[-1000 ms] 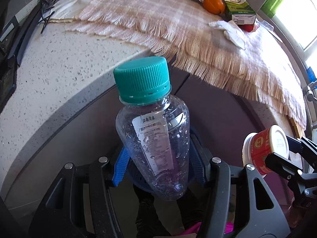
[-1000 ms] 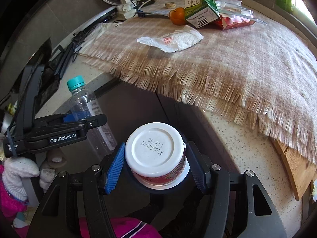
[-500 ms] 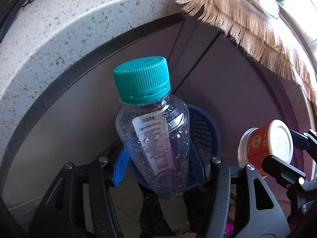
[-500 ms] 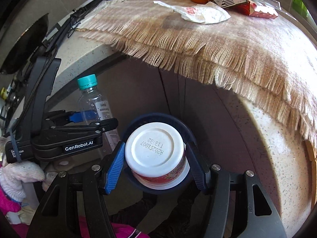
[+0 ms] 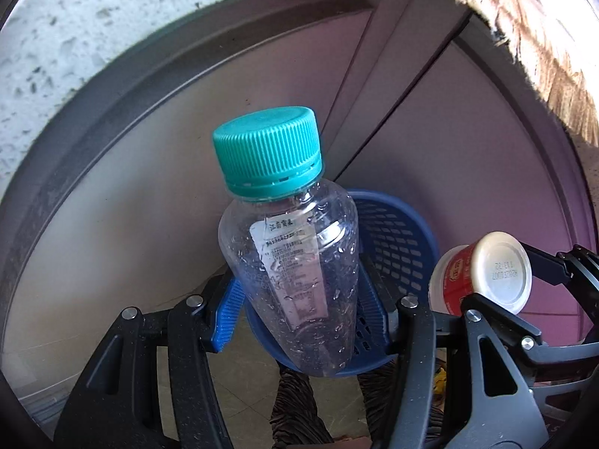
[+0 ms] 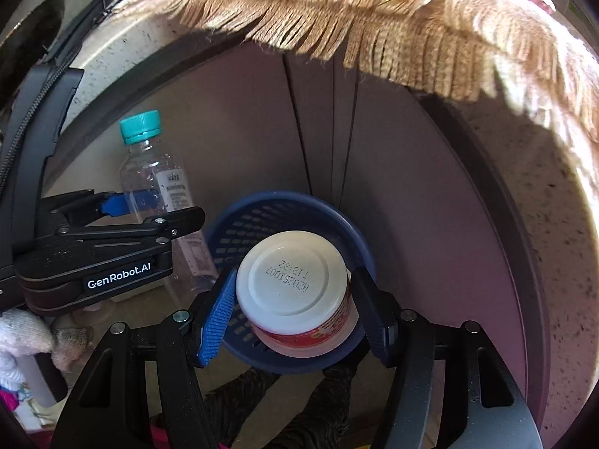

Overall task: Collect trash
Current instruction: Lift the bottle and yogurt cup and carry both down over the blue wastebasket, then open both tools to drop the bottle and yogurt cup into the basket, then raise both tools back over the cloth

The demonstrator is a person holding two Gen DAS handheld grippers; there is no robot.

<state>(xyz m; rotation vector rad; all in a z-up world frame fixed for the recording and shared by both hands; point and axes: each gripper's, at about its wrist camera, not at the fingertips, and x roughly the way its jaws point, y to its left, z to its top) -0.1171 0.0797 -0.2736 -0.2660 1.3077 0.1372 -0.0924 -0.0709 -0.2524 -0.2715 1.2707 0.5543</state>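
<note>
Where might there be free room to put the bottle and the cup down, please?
The blue basket looks empty: its mesh wall shows bare behind the cup, so both could drop there. A tiled floor strip lies bare between basket and cabinet door. It is crowded at the rim, where the bottle and both grippers meet.

We see a clear glossy plastic bottle [image 5: 292,292] with a ribbed teal cap [image 5: 267,151]; a perforated blue plastic basket [image 6: 284,220] (matt); a speckled, stone-like table [image 5: 56,37] edge; a fringed woven cloth [image 6: 337,11].
</note>
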